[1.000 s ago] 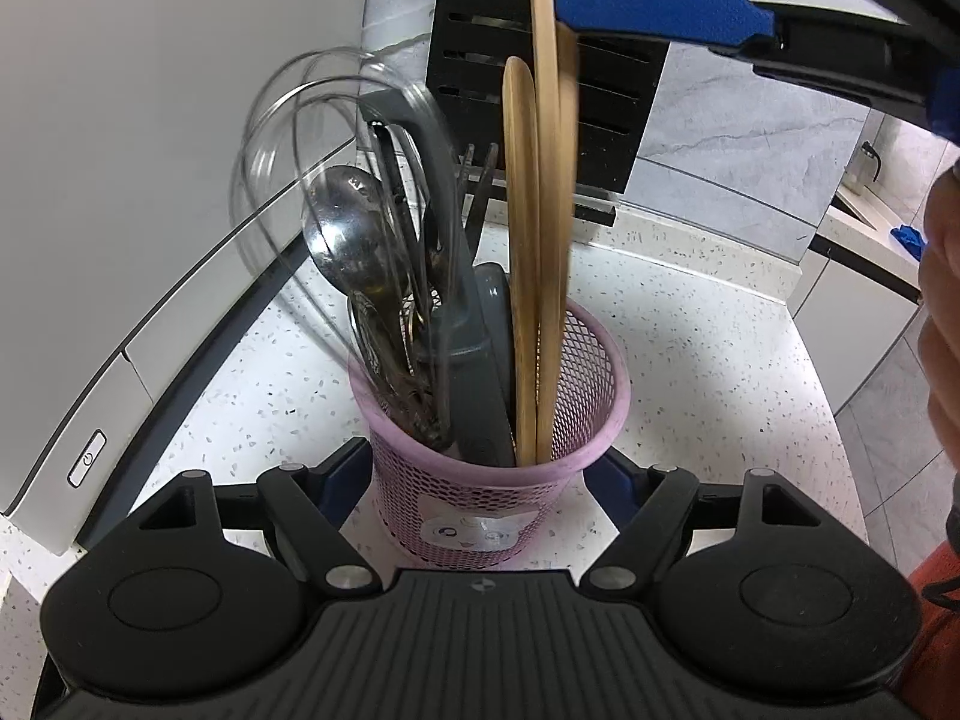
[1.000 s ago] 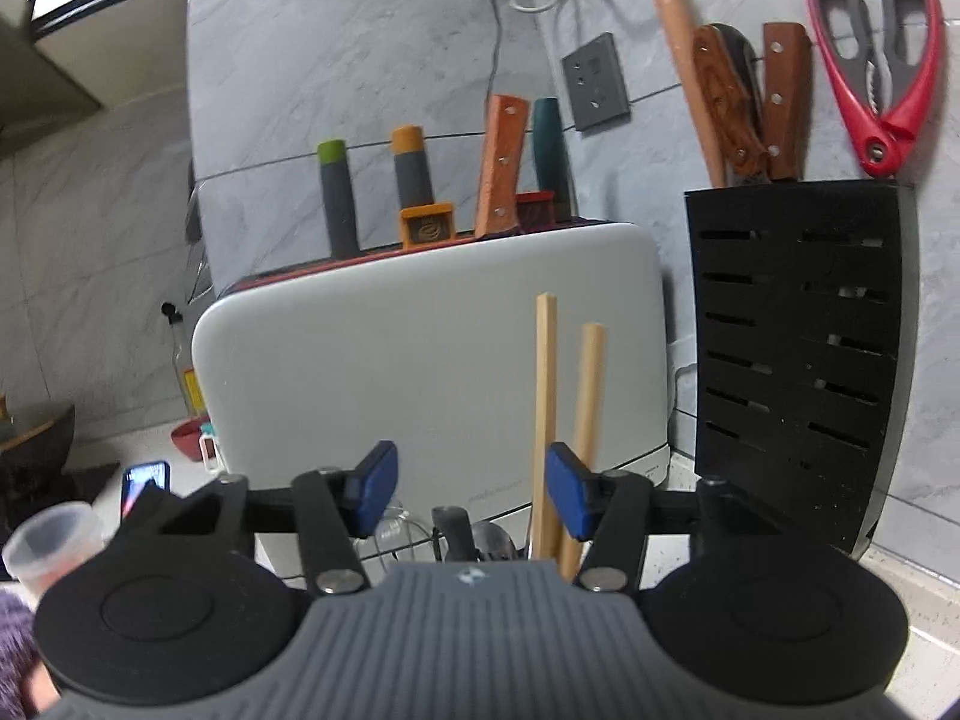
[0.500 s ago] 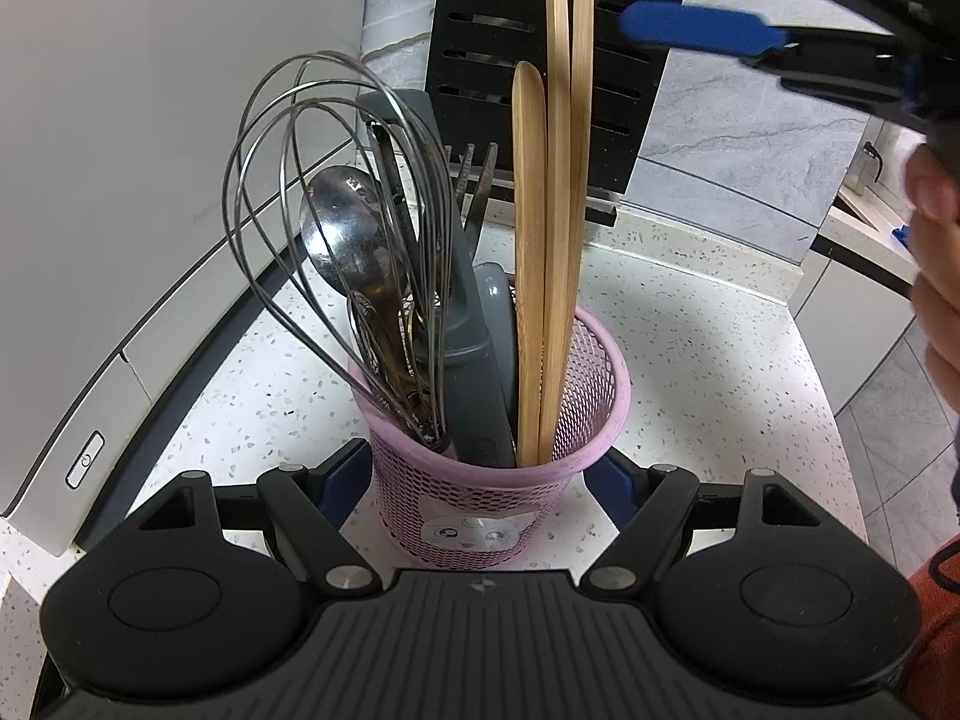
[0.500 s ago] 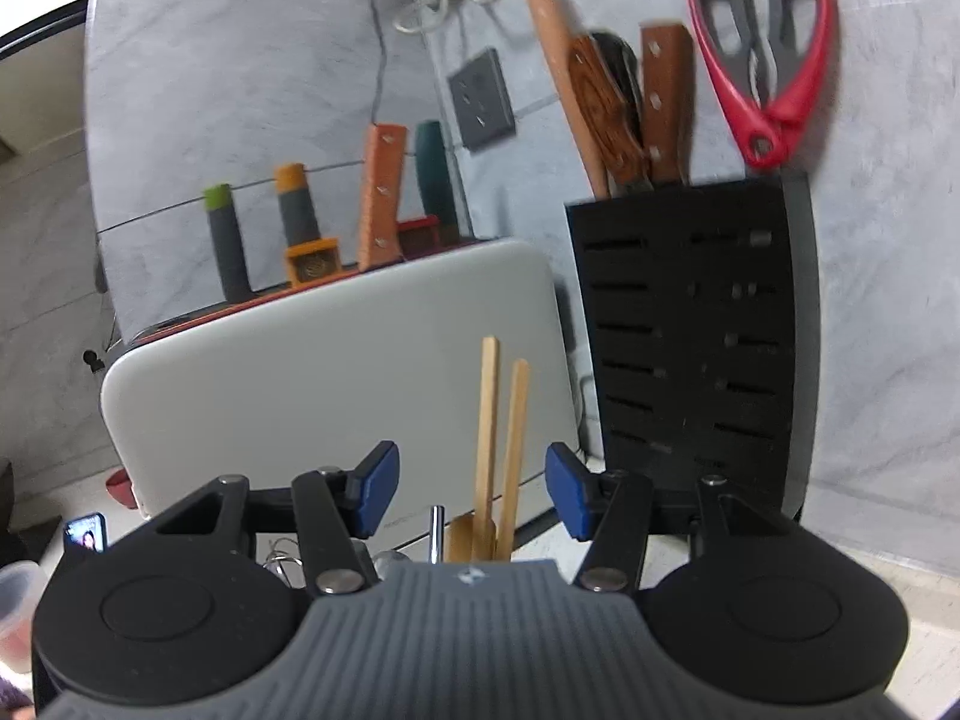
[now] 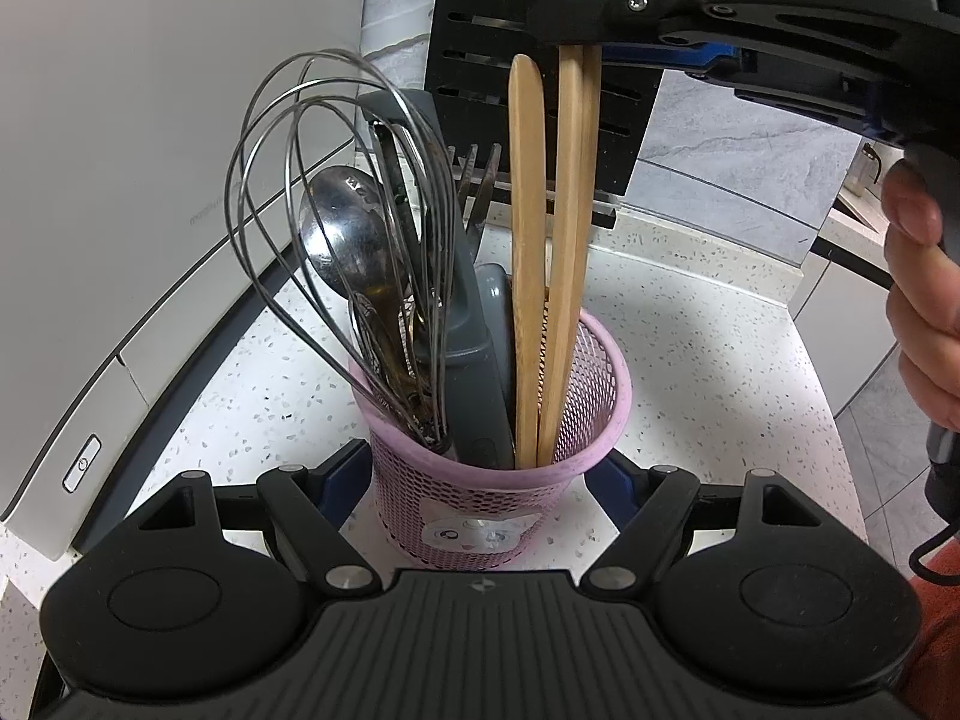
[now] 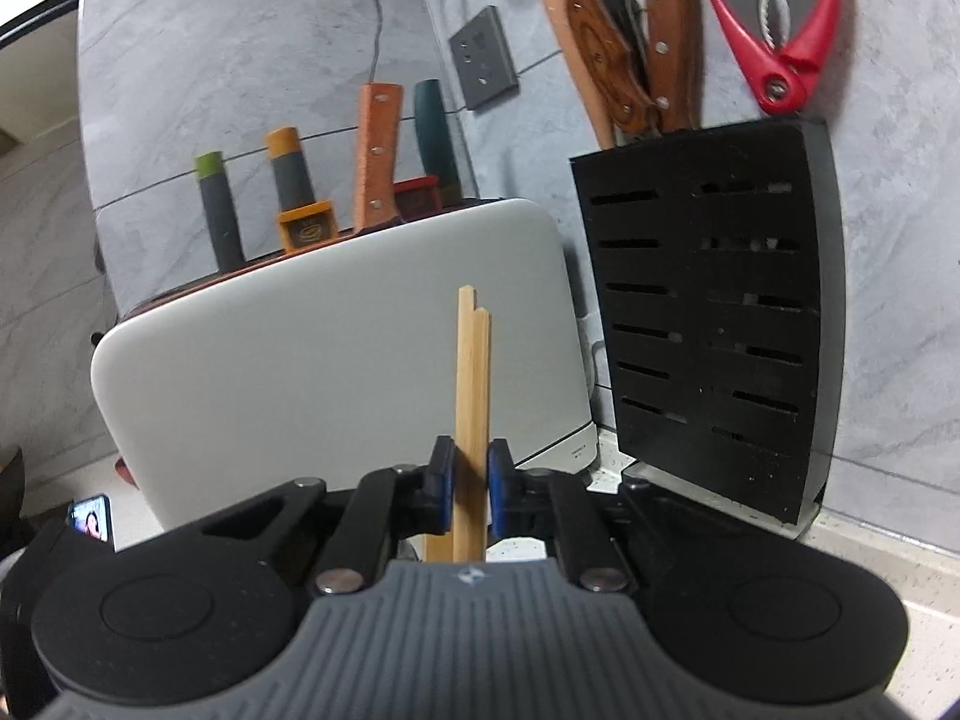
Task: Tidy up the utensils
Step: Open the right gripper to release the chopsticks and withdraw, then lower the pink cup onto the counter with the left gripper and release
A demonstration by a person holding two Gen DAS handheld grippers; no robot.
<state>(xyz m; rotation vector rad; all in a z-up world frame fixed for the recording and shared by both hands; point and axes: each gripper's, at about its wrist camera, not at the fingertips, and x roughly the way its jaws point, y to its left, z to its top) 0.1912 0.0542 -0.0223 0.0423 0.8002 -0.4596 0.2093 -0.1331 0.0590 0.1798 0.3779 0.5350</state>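
The right hand-held gripper [image 6: 470, 483] has just been closing, and its two blue pads [image 6: 445, 483] now press on a pair of wooden chopsticks [image 6: 472, 420] from either side. The chopsticks stand nearly upright between the pads, side by side and touching; their square top ends rise above the pads, one end slightly higher than the other. Seen from the left wrist, the same gripper reaches in from the upper right and clamps the chopsticks high on their length, with a hand [image 5: 924, 300] holding its grip.

The lower ends of the chopsticks sit inside a pink mesh basket [image 5: 498, 498], at its right side. The left hand-held gripper [image 5: 483, 480] holds this basket: its jaws stand partly open, one pad [image 5: 345, 477] against each side wall low down. The basket stands on the speckled white table [image 5: 690, 372], directly ahead of and centred on the left gripper.

Inside the basket, left of the chopsticks, stand a wooden spatula [image 5: 527, 210], a grey utensil [image 5: 474, 324], a metal spoon [image 5: 342, 228] and a wire whisk [image 5: 336, 192], which leans toward the left.

Beyond the right gripper stand a white appliance [image 6: 336, 360] and, to its right, a black knife block [image 6: 714, 312] with red-handled scissors [image 6: 780, 18] above.
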